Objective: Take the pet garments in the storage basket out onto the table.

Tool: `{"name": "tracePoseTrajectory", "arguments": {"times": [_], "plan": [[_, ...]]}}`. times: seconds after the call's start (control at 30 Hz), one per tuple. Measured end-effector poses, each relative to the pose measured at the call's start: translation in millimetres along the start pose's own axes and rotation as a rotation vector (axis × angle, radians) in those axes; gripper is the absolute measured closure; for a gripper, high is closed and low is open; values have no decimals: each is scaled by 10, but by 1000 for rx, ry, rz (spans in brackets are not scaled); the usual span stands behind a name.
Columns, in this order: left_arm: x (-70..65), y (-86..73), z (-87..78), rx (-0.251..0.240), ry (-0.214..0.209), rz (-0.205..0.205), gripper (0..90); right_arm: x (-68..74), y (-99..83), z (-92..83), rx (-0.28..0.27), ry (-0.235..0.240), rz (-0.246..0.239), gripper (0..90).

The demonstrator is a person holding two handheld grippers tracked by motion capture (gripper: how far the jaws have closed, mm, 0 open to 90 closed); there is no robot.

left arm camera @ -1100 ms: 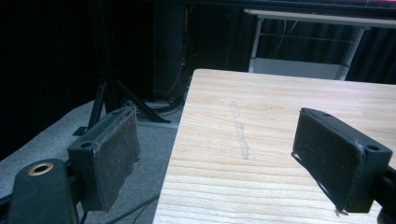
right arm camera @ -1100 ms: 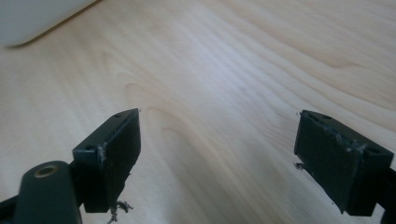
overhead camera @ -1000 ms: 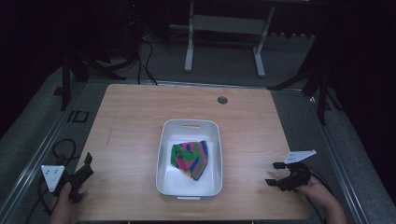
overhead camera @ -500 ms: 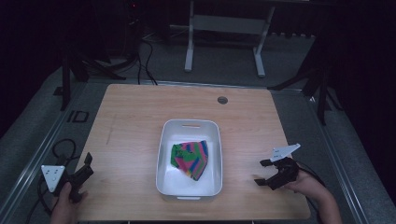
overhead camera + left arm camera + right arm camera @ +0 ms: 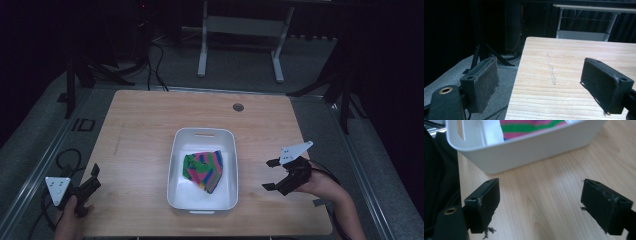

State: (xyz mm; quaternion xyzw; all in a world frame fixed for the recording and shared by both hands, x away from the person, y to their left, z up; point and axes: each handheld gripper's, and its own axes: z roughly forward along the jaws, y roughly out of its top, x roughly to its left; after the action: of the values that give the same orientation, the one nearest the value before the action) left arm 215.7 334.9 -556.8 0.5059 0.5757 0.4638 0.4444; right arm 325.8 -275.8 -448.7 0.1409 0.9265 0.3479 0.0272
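A white bin (image 5: 202, 142) stands in the middle of the wooden table (image 5: 145, 130). Inside it lies a folded cloth (image 5: 204, 170) striped in green, pink and blue. My right gripper (image 5: 270, 174) hovers over the table just right of the bin, open, jaws pointing at the bin's side. In the right gripper view the bin wall (image 5: 529, 145) and the striped cloth (image 5: 531, 127) lie beyond the wide-apart jaws of the right gripper (image 5: 541, 205). My left gripper (image 5: 95, 176) rests at the table's front left corner, open and holding nothing. In its own view the left gripper (image 5: 544, 82) straddles the table's left edge.
A small round grommet (image 5: 238, 107) sits near the table's far edge. A white metal stand (image 5: 240, 30) and dark tripod legs (image 5: 80, 75) stand on the floor behind. Cables (image 5: 65, 160) trail on the grey floor at the left.
My right gripper has moved left, from the table's right edge toward the bin, still open. The left gripper has stayed in place.
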Motion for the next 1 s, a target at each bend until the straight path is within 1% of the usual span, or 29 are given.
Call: {"name": "tracePoseTrajectory", "arguments": {"times": [0.03, 0.07, 0.23, 0.27, 0.37, 0.43, 0.47, 0.7, 0.77, 0.87, 0.93, 1.0], "plan": [[0, 0, 0, 0, 0, 0, 151, 2, 46, -1, 4, 2, -9, 166], [0, 0, 0, 0, -1, 0, 151, 5, 135, -4, 4, 10, -24, 167], [2, 0, 5, 0, -4, -3, 151, 18, 353, 4, 14, 11, -57, 167], [2, 0, 5, 0, -4, -3, 151, 19, 408, 14, 21, 19, -66, 167], [3, 0, 5, 0, -5, -4, 151, 25, 529, 48, 33, 31, -85, 167], [3, 0, 4, 0, -6, -3, 152, 25, 557, 60, 35, 37, -88, 166], [3, 0, 4, 0, -6, -3, 151, 30, 620, 94, 41, 41, -102, 167], [3, 0, 5, 0, -8, -2, 152, 52, 834, 260, 69, 74, -145, 167], [4, 0, 5, 0, -9, -3, 152, 59, 896, 322, 86, 79, -162, 167], [4, 0, 7, 1, -15, -2, 151, 57, 978, 420, 99, 94, -170, 170], [5, 1, 8, 2, -16, -2, 151, 55, 1025, 493, 105, 94, -178, 170], [8, 1, 9, 3, -17, -1, 152, 56, 1066, 575, 113, 109, -182, 170]]}}
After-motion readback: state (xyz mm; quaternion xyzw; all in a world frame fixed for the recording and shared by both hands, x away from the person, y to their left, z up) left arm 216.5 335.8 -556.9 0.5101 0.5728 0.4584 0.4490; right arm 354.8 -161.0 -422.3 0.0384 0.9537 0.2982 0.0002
